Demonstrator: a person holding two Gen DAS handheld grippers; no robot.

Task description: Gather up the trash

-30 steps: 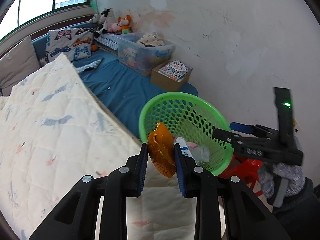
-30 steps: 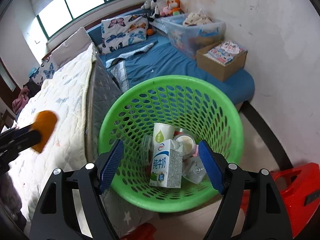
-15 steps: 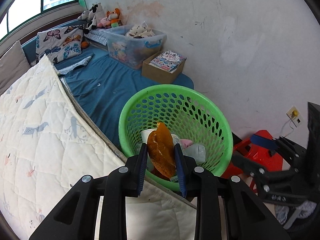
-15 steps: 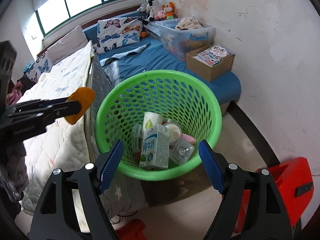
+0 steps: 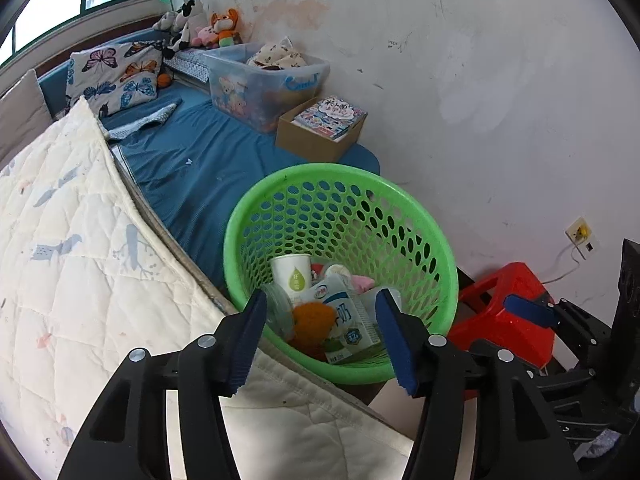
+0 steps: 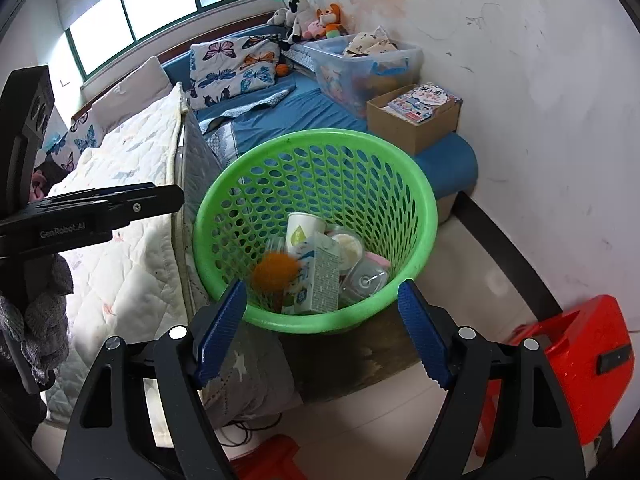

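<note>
Trash fills the bottom of a green perforated basket [image 5: 424, 236] standing beside a quilted white bedcover [image 5: 80, 264]: an orange peel [image 5: 312, 318], blurred, lies against a milk carton [image 5: 348, 320] and a paper cup [image 5: 292, 272]. Above the basket's near rim, the left gripper [image 5: 322, 334] is opening its jaws, with nothing pinched between them. To its right, the right gripper [image 6: 322, 330] hangs with fingers spread wide and empty, near a red stool [image 6: 576, 364].
</note>
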